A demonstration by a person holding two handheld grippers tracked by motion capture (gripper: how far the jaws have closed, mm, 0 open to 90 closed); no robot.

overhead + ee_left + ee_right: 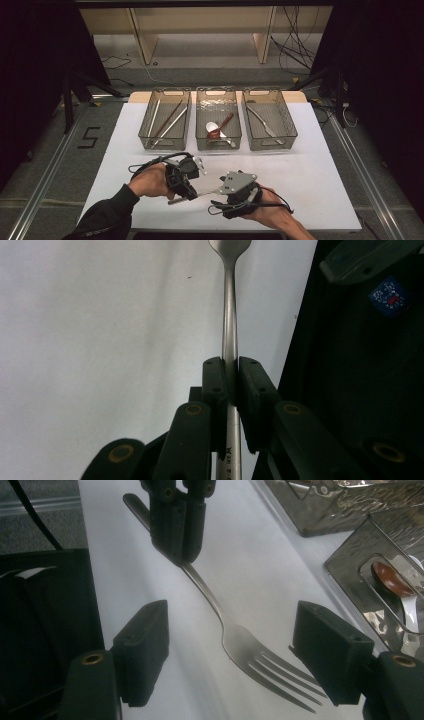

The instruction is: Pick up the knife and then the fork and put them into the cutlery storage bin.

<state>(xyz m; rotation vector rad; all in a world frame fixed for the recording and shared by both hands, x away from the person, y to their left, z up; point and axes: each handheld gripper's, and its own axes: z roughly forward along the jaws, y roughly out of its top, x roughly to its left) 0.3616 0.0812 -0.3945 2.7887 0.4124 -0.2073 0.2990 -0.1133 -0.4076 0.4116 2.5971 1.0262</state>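
Note:
A steel fork (204, 192) hangs just above the white table surface (310, 165), near the front edge. My left gripper (188, 192) is shut on its handle; in the left gripper view the pads (216, 377) clamp the fork (229, 315) on both sides. In the right gripper view the left gripper (178, 527) holds the fork (250, 650) from above. My right gripper (235, 652) faces it with jaws wide apart, the tines lying between its pads (145, 650) without touching them. The high view shows the right gripper (220, 186) right of the fork.
Three clear bins stand in a row at the back: the left bin (171, 90) holds chopsticks, the middle bin (216, 89) spoons, one of them red (389, 578), the right bin (262, 90) a knife. White table lies between bins and hands.

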